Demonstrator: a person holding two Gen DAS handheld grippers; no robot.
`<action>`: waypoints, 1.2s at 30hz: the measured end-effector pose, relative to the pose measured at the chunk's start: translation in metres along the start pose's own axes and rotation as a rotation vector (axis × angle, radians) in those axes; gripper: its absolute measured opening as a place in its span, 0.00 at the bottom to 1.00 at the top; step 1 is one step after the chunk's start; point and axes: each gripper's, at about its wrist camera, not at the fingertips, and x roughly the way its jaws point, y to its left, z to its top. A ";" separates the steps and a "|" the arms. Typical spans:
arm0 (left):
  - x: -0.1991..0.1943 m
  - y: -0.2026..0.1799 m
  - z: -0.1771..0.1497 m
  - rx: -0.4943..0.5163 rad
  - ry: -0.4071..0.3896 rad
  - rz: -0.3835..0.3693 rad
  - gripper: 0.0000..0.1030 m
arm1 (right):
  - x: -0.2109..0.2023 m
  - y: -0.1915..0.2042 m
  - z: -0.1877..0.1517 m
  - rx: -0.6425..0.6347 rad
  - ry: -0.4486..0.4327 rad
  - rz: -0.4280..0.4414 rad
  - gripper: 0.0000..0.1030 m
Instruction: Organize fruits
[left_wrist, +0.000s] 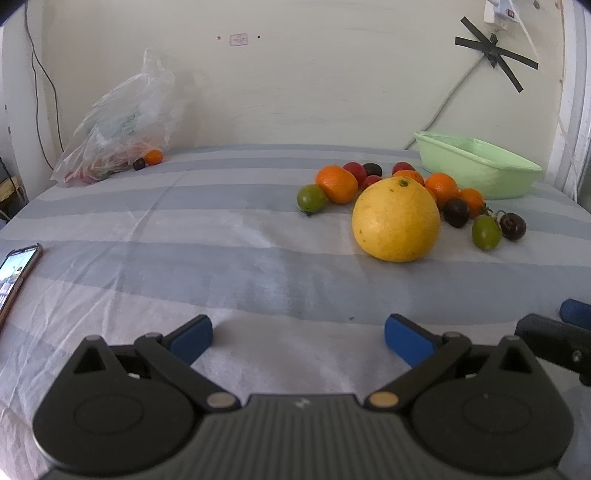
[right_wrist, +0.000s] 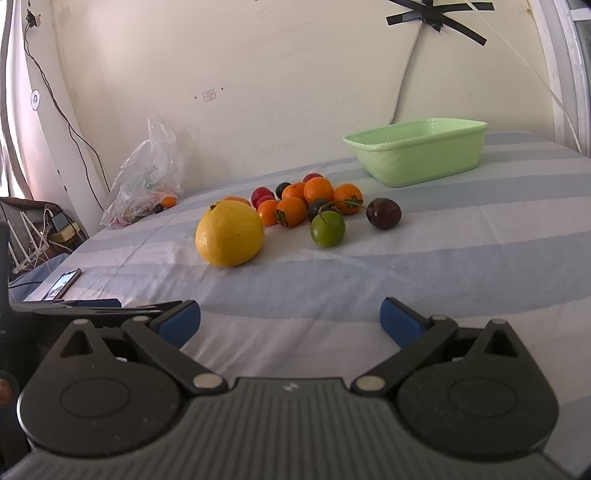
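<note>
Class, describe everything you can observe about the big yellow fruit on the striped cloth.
The large yellow citrus fruit is roundish, with dimpled, slightly speckled peel and a small dark stem scar near its top. It looks whole and unpeeled. It rests on the blue-and-white striped cloth, at the near edge of the cluster of small fruits, the biggest among them. Neither gripper touches it.
</note>
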 end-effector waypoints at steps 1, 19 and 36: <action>0.000 0.000 -0.001 0.001 -0.001 0.000 1.00 | 0.000 -0.001 0.000 0.000 0.000 0.000 1.00; -0.002 0.008 -0.001 0.010 -0.019 -0.068 1.00 | 0.000 0.002 0.001 -0.019 0.008 -0.008 1.00; 0.004 0.018 0.065 0.041 -0.099 -0.385 1.00 | 0.052 0.053 0.052 -0.489 0.049 0.097 0.71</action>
